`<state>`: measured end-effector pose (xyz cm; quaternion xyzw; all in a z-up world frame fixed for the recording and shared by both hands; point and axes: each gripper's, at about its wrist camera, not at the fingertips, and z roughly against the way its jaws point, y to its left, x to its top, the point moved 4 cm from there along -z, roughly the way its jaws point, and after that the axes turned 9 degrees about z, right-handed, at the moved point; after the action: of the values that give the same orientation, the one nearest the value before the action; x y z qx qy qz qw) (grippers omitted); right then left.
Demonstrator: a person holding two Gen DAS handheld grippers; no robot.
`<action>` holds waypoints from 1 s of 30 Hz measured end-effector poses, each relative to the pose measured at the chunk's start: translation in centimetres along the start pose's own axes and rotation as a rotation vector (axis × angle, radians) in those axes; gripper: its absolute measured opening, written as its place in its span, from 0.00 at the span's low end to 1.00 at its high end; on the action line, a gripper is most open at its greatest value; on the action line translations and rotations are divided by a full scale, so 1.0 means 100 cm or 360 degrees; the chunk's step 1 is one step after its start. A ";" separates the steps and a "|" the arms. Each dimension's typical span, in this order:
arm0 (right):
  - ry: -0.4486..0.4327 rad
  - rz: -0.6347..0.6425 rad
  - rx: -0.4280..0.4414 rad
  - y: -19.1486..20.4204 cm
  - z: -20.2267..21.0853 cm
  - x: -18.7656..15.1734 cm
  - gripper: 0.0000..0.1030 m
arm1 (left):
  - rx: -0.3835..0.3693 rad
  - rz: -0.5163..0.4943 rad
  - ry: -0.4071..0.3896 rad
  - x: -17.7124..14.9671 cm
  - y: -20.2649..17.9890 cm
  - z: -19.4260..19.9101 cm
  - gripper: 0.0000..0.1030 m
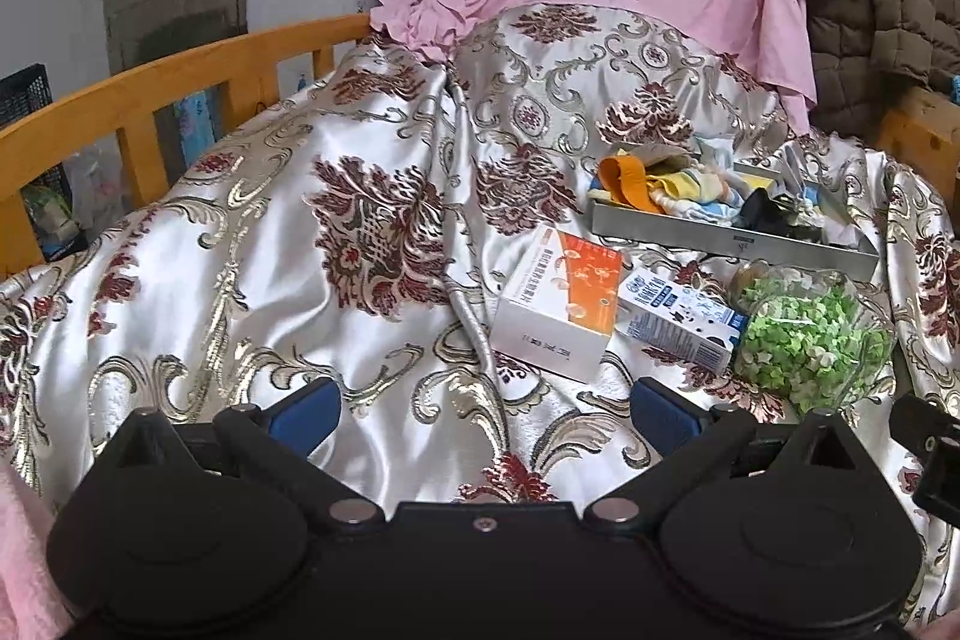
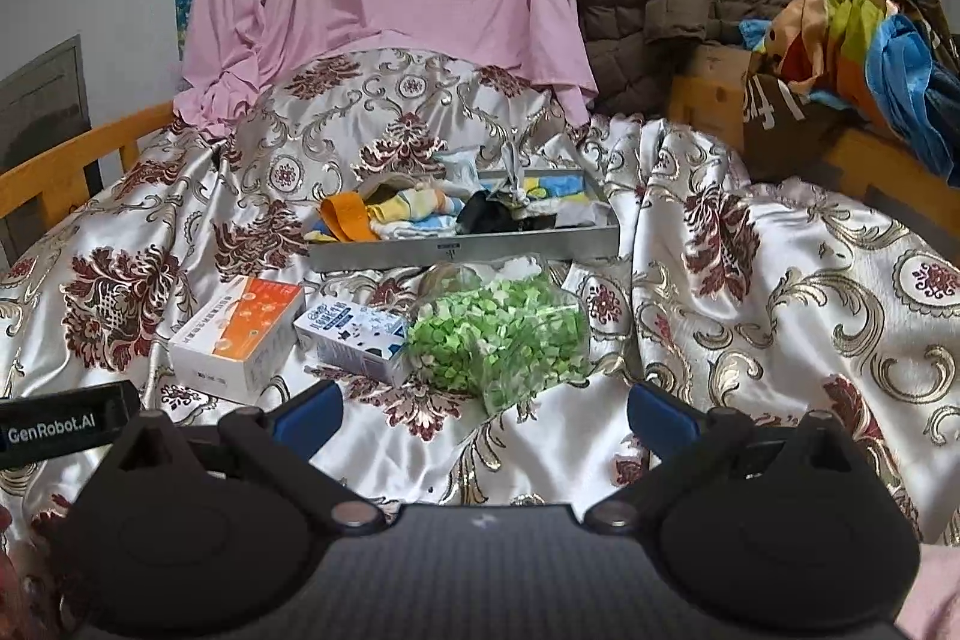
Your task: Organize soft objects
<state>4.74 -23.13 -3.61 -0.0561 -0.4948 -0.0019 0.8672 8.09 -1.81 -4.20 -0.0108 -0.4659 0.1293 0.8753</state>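
- The left gripper [image 1: 485, 415] hovers over the bedspread [image 1: 240, 250], fingers spread wide and holding nothing; only satin lies between them, and a careless close could pinch that slippery cloth.
- Ahead and right of the left fingers, the box [image 1: 561, 304] and carton [image 1: 681, 319] lie side by side; either could be nudged downslope by a low pass.
- The right gripper [image 2: 485, 415] is likewise empty, fingers well apart, with the jar [image 2: 501, 334] of green stars just ahead between them, lying on its side.
- Judged risk: reaching forward could knock the jar, which looks likely to roll on satin.
- Beyond the jar sits the tray [image 2: 468, 247], its soft clothes [image 2: 420, 208] heaped, an orange piece draping over the left rim; a tug there could spill the pile or tilt the tray on uneven bedding.
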 end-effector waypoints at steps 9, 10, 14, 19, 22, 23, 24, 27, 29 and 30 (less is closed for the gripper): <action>0.0030 0.0006 -0.0008 -0.001 -0.004 -0.001 1.00 | 0.0012 -0.0017 -0.0007 -0.005 0.000 0.006 0.99; 0.0037 0.0005 -0.0009 -0.001 -0.004 -0.001 1.00 | 0.0012 -0.0015 -0.0009 -0.005 0.000 0.006 0.99; 0.0049 -0.0014 -0.0014 -0.003 -0.006 -0.002 1.00 | 0.0008 -0.0018 -0.0007 -0.006 -0.001 0.006 0.99; 0.0066 -0.0031 -0.0021 -0.005 -0.008 -0.003 1.00 | 0.0010 -0.0016 -0.0009 -0.006 -0.001 0.006 0.99; 0.0063 -0.0027 -0.0019 -0.005 -0.009 -0.003 1.00 | 0.0008 -0.0017 -0.0010 -0.006 -0.002 0.006 0.99; 0.0065 -0.0028 -0.0020 -0.005 -0.008 -0.003 1.00 | 0.0008 -0.0017 -0.0009 -0.006 -0.001 0.006 0.99; 0.0065 -0.0029 -0.0021 -0.005 -0.008 -0.003 1.00 | 0.0007 -0.0018 -0.0009 -0.006 -0.001 0.006 0.99; 0.0064 -0.0029 -0.0020 -0.005 -0.008 -0.003 1.00 | 0.0010 -0.0016 -0.0010 -0.006 -0.001 0.006 0.99; 0.0065 -0.0029 -0.0021 -0.005 -0.008 -0.003 1.00 | 0.0010 -0.0016 -0.0011 -0.006 -0.002 0.006 0.99; 0.0064 -0.0029 -0.0021 -0.005 -0.008 -0.003 1.00 | 0.0010 -0.0017 -0.0011 -0.006 -0.002 0.006 0.99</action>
<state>5.25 -23.72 -4.26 -0.0572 -0.4777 -0.0142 0.8765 7.29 -2.16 -4.29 -0.0051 -0.4685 0.1263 0.8744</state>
